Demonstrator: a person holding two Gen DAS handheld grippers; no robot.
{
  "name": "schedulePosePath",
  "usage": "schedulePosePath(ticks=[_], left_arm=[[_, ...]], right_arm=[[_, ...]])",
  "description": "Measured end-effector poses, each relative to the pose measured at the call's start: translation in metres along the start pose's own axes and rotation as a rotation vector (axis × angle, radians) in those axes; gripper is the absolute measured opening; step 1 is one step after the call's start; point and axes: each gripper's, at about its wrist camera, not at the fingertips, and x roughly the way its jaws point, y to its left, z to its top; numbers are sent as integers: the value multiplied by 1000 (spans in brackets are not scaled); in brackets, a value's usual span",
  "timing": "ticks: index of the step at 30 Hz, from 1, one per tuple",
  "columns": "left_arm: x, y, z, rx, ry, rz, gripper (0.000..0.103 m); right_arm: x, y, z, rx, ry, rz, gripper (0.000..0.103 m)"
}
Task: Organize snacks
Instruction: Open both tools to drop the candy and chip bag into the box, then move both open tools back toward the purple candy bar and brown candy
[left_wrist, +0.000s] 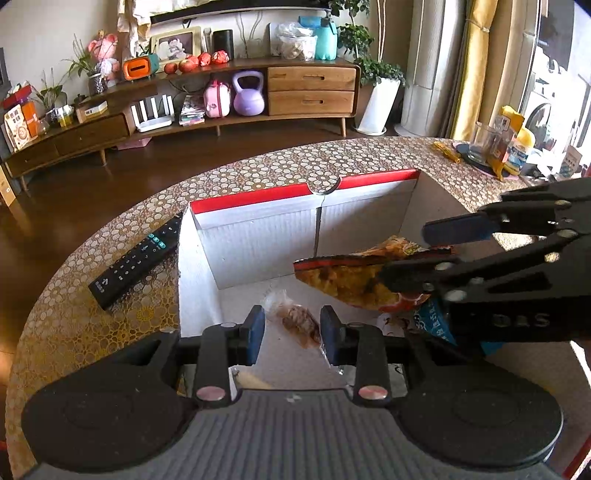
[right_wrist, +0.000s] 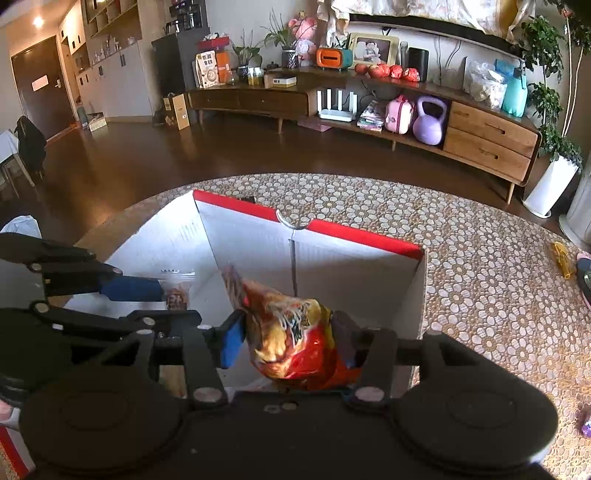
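Observation:
A white cardboard box with a red rim (left_wrist: 258, 195) (right_wrist: 354, 236) stands open on the patterned table. My left gripper (left_wrist: 292, 332) is over the box; a small clear packet with a brown snack (left_wrist: 299, 321) lies between its blue pads, which sit close on both sides of it. It also shows in the right wrist view (right_wrist: 176, 295). My right gripper (right_wrist: 291, 339) is shut on a red and orange snack bag (right_wrist: 291, 339) and holds it over the box; the bag also shows in the left wrist view (left_wrist: 351, 280). A blue packet (left_wrist: 432, 325) lies in the box under the right gripper.
A black remote control (left_wrist: 136, 262) lies on the table left of the box. A glass and snack packs (left_wrist: 495, 147) stand at the table's far right. A small yellow wrapper (right_wrist: 563, 258) lies on the table right of the box. A TV cabinet stands beyond.

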Motion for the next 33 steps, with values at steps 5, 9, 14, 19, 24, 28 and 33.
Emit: schedulePosePath(ticks=[5, 9, 14, 19, 24, 28, 33], left_arm=[[-4, 1, 0, -9, -23, 5, 51], [-9, -1, -2, -9, -31, 29, 51], [-27, -12, -12, -1, -76, 63, 67], [-55, -27, -21, -10, -143, 67, 72], [-81, -45, -33, -17, -209, 83, 82], [-98, -61, -42, -27, -242, 63, 87], [-111, -81, -49, -79, -249, 10, 88]], right_arm=[[-19, 3, 2, -19, -48, -13, 51], [-50, 6, -4, -14, -125, -13, 52], [-83, 5, -13, 8, -197, -7, 53], [-107, 5, -31, 29, -251, -15, 55], [-126, 0, -53, 82, -286, -13, 55], [-141, -7, -71, 135, -316, -12, 55], [-157, -18, -95, 189, -345, -35, 61]])
